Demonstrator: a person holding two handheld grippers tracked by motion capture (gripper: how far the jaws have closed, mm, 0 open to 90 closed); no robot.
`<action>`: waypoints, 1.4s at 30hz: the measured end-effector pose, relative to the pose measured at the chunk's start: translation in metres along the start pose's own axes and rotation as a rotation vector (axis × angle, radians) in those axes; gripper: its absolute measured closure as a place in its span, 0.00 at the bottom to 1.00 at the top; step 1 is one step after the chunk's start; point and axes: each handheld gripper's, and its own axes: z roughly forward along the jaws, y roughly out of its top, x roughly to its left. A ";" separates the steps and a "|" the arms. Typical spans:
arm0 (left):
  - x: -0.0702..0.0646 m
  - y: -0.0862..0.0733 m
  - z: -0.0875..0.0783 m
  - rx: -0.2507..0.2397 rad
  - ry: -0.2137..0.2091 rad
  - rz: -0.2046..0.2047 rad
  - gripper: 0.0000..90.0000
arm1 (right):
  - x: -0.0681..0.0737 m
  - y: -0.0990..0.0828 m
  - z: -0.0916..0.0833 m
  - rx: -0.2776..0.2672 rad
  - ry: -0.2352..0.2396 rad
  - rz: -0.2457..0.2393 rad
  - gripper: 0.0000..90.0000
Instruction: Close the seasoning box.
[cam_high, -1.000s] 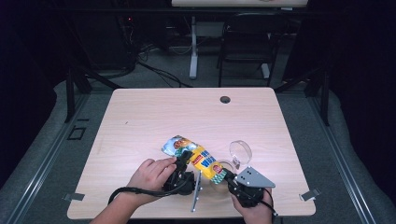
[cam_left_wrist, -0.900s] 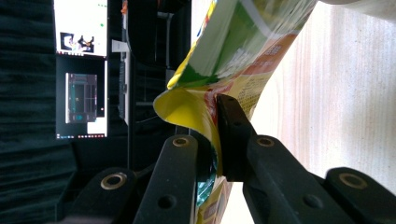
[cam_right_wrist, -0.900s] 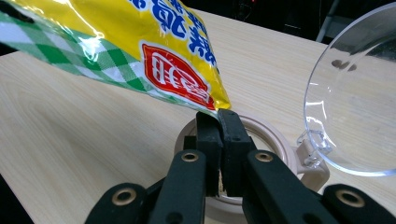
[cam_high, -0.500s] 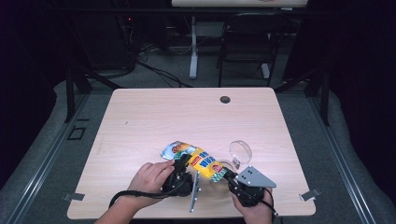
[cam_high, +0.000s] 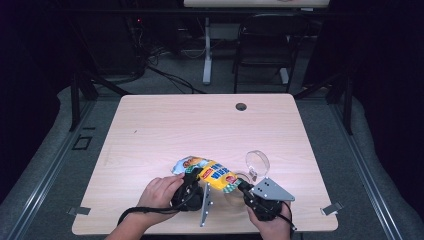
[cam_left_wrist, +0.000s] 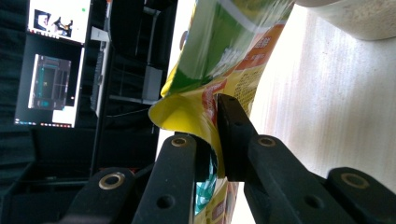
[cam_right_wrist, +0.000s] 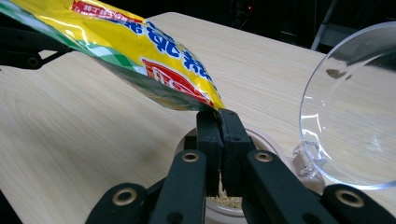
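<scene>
Two claws pinch your yellow snack bag (cam_high: 210, 173) above the lidded jar (cam_right_wrist: 243, 205): the left claw (cam_left_wrist: 212, 140) at its far edge, the right claw (cam_right_wrist: 217, 122) at the corner over the jar. Tilt too fast and the contents spill past the jar onto the desk (cam_high: 200, 125). The bag's opening is hidden; the jar's fill is hard to judge.

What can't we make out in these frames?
- Container fill level: right gripper jaws, shut on the snack bag, block it in the right gripper view; too small in the high view.
- Whether the bag's corner is open: hidden at the jaws.
- Bag print: blurred and cut off in the left gripper view, where the left gripper pinches it.
</scene>
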 end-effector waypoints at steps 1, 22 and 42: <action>0.000 -0.001 0.000 -0.001 -0.002 0.002 0.94 | 0.000 0.000 0.000 0.000 -0.001 -0.003 0.98; -0.009 -0.019 0.004 -0.049 -0.085 -0.191 0.95 | 0.004 0.005 0.002 -0.030 -0.004 -0.022 0.99; -0.015 -0.036 0.012 -0.093 -0.193 -0.338 0.96 | -0.001 0.006 0.003 -0.054 0.000 0.000 0.90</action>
